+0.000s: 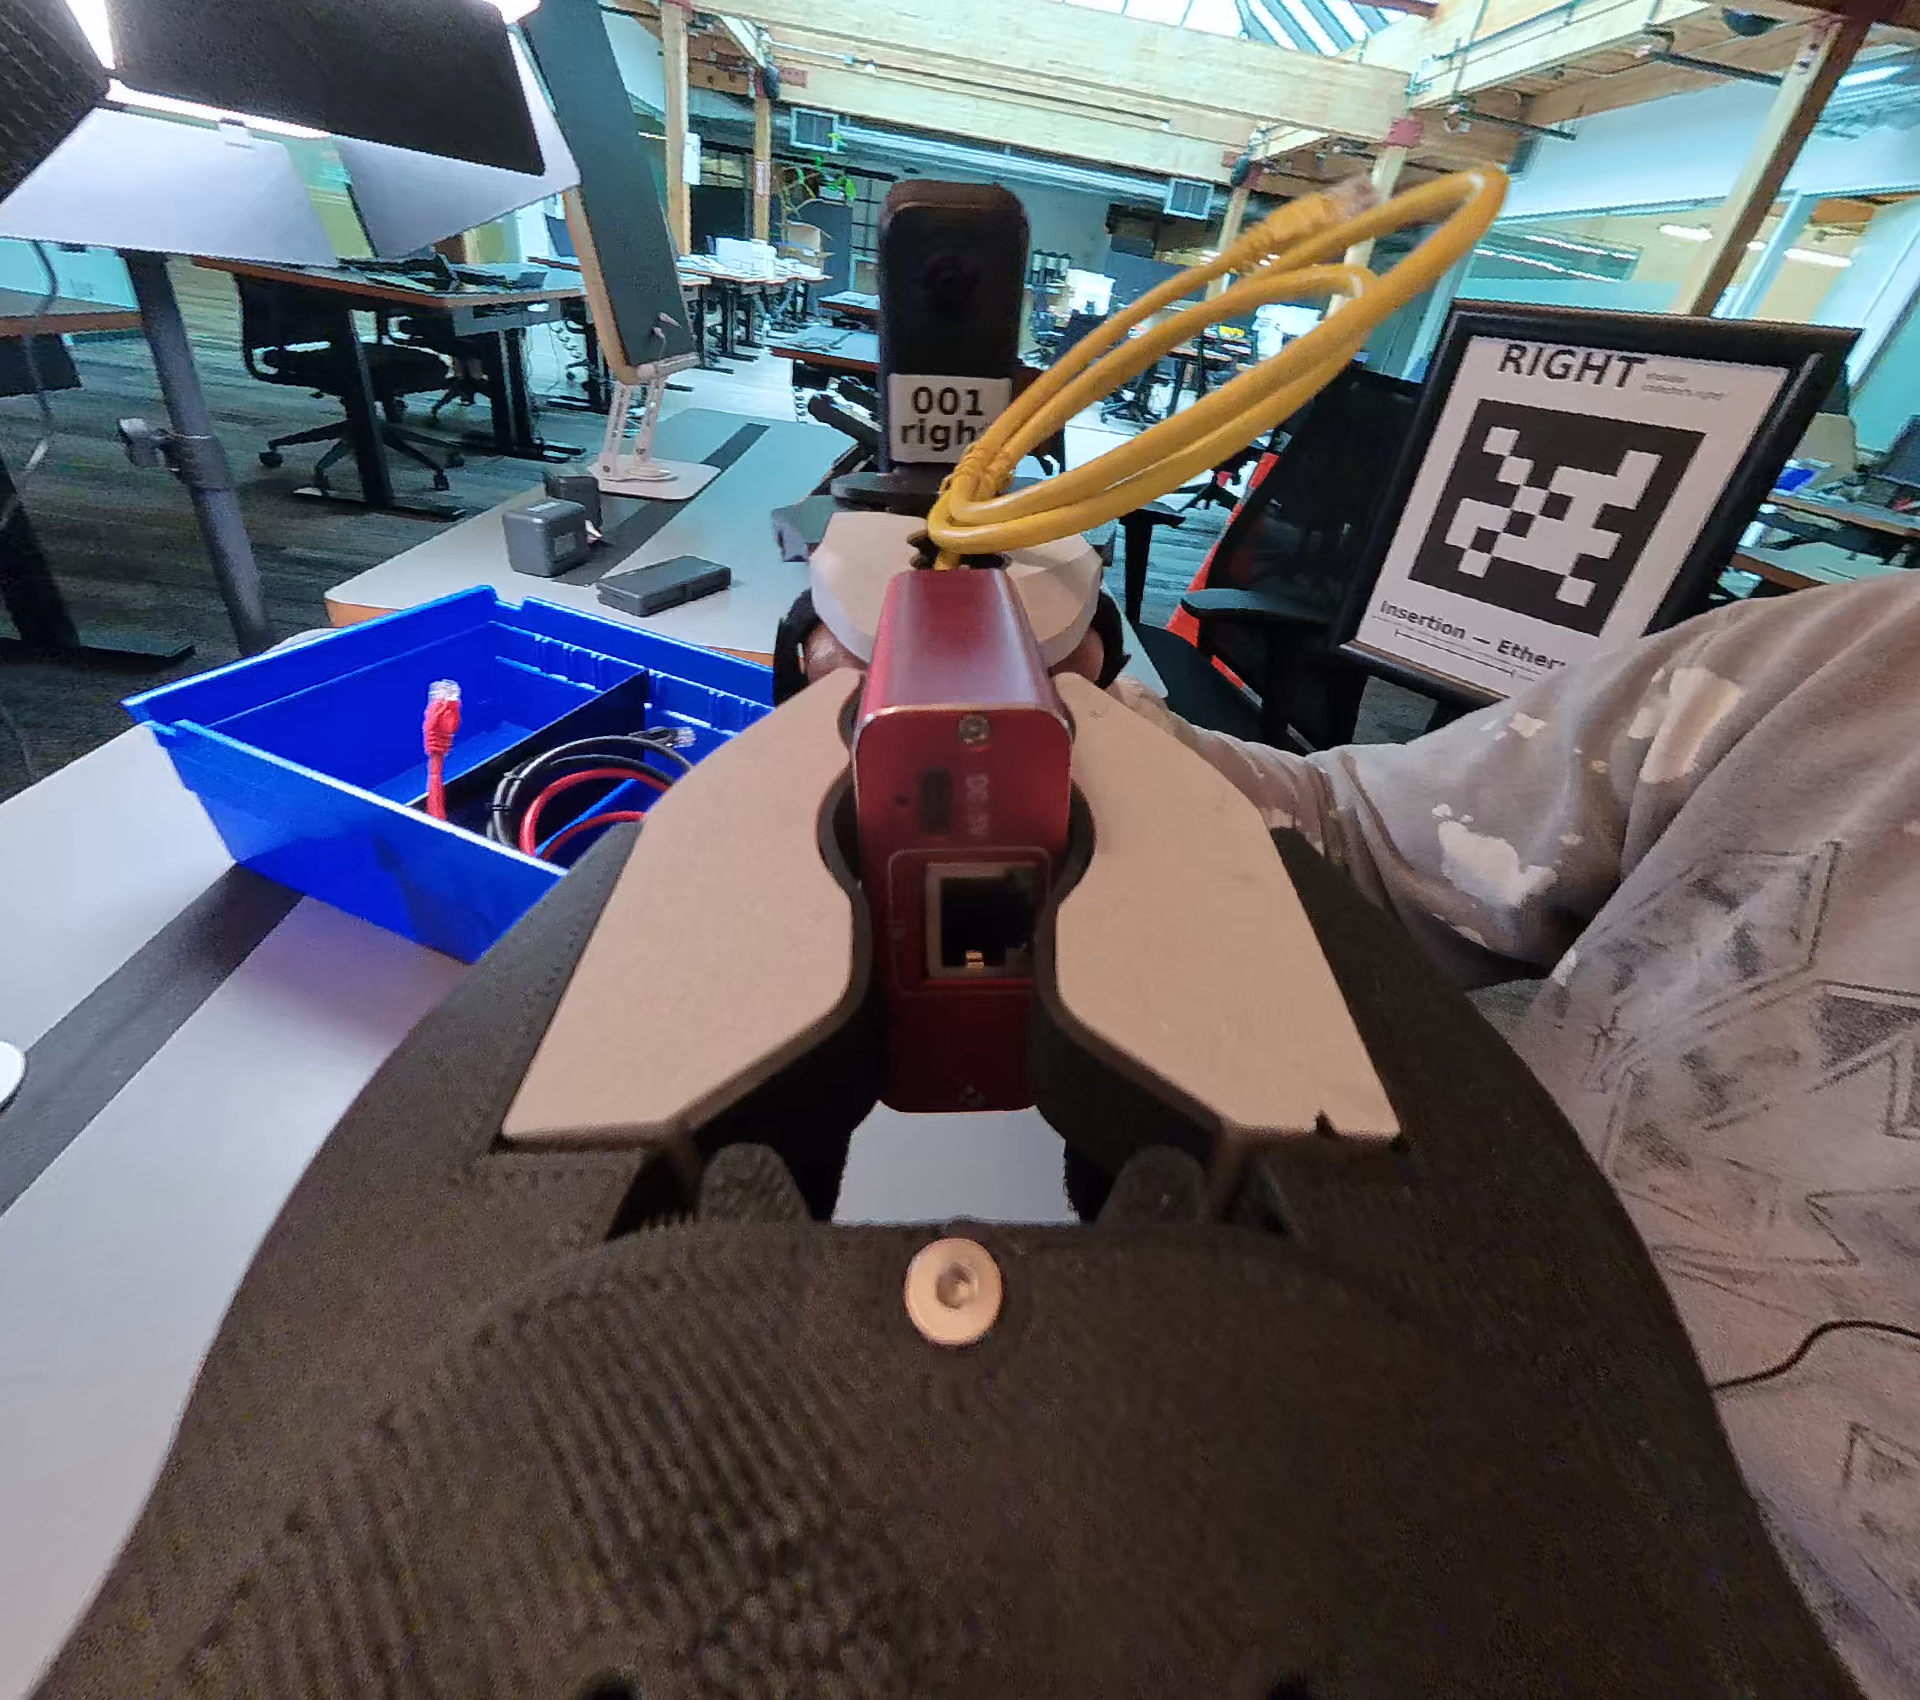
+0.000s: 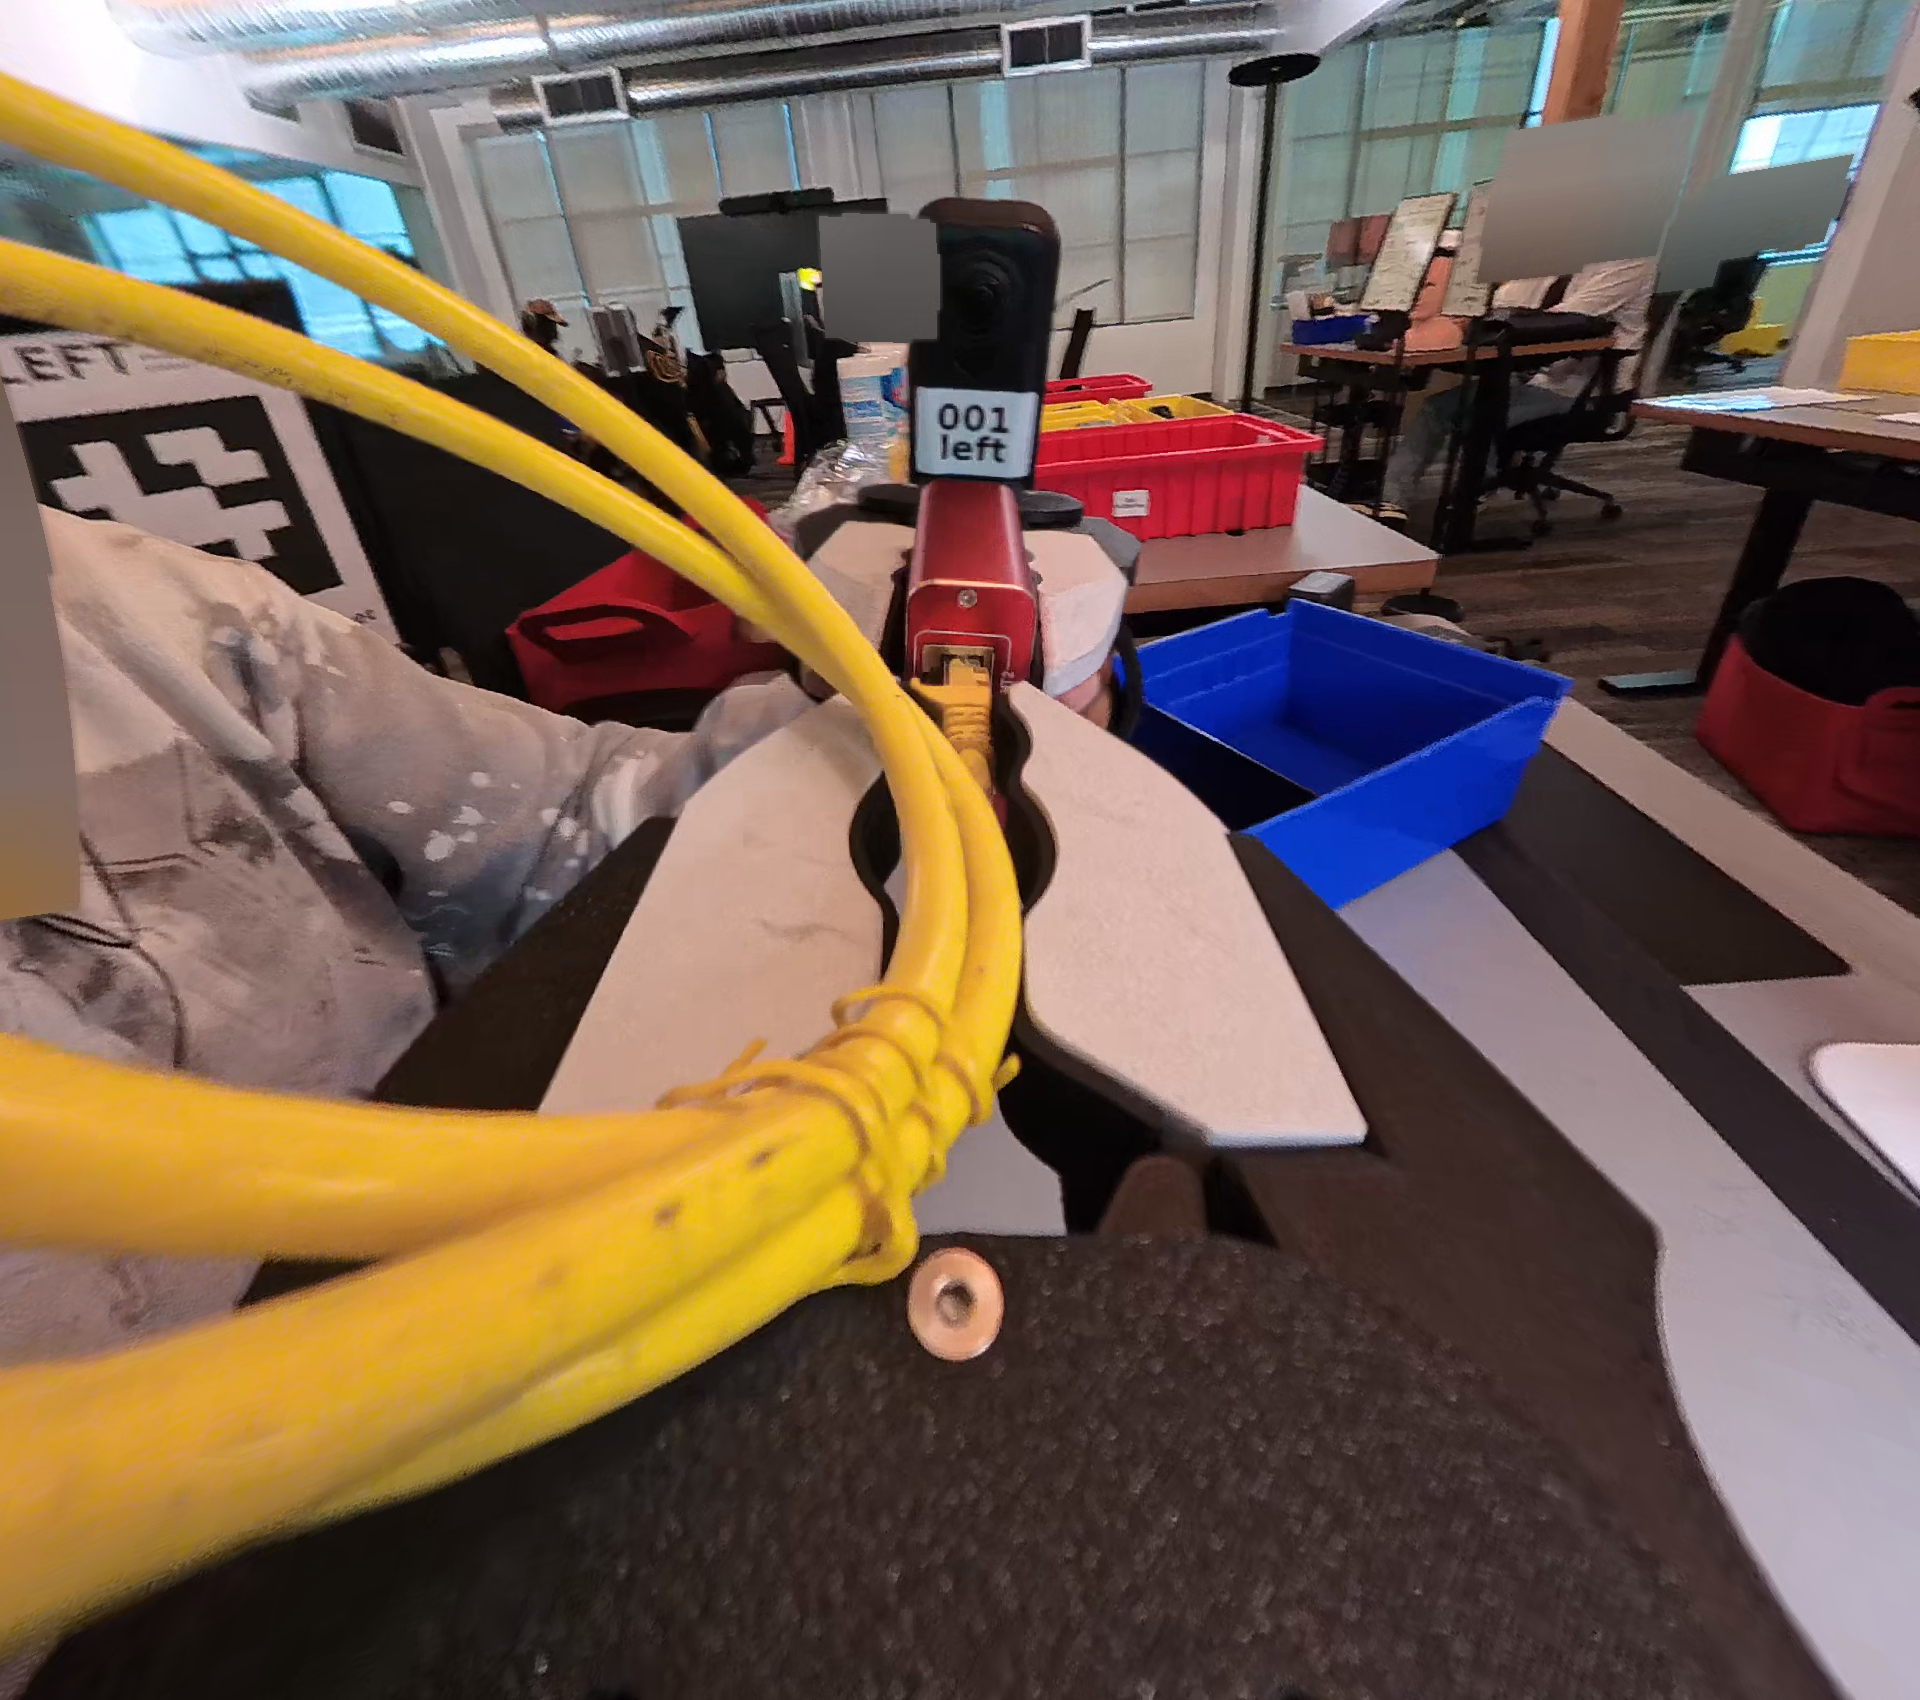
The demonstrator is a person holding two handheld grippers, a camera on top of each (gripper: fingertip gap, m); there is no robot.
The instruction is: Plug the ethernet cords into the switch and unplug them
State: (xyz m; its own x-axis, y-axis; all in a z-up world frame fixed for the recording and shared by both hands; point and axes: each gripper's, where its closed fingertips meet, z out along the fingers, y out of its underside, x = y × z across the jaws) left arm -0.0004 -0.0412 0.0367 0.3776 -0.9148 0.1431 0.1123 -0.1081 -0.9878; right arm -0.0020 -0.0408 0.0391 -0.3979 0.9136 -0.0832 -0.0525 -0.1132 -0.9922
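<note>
1. Presently, the left gripper (image 1: 961, 881) is clamped on the small red metal box-shaped switch (image 1: 961, 819), held in the air between the two grippers, above the near edge of the grey table (image 1: 156, 1131).
2. The right gripper (image 2: 982, 777) is closed on the yellow ethernet cord (image 2: 623, 507) just behind its plug (image 2: 966, 694), which sits in the switch's far port, seemingly seated.
3. The near port (image 1: 982, 918) faces the left wrist camera and is empty.
4. The rest of the cord hangs bundled in loops, tied.
5. Judgement: the plugging step appears done; unplugging calls for pressing the latch and pulling straight back.
6. A blue plastic bin (image 1: 312, 777) left of the switch holds a red cord (image 1: 438, 736) and others.
</note>
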